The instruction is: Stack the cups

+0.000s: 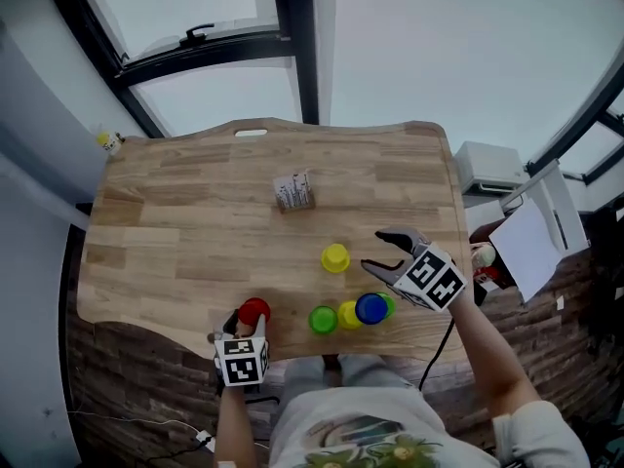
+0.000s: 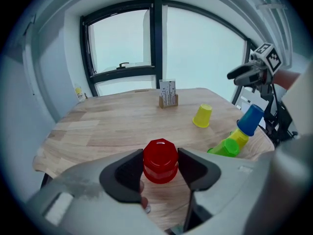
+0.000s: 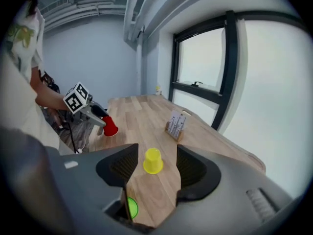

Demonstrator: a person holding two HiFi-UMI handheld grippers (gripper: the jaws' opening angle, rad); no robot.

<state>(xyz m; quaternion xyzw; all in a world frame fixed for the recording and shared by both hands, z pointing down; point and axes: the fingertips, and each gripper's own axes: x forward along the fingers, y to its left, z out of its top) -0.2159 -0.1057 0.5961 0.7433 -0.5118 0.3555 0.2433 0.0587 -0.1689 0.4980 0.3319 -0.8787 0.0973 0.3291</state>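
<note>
Left gripper (image 1: 246, 322): clamping the red cup (image 1: 254, 311), near table (image 1: 175, 213) edge.
Nested cups (image 1: 353, 312): lying sideways, just right.
Yellow cup (image 1: 334, 257): sitting mouth-down, alone.
Right gripper (image 1: 373, 250): hovering beside it, jaws apart, empty.
Technique: probably lining red's mouth up squarely before seating.

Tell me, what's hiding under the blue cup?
A yellow cup pokes out from under the blue cup, and a green cup sits below that. The blue cup covers the yellow cup's top, so that part can't be seen.
</note>
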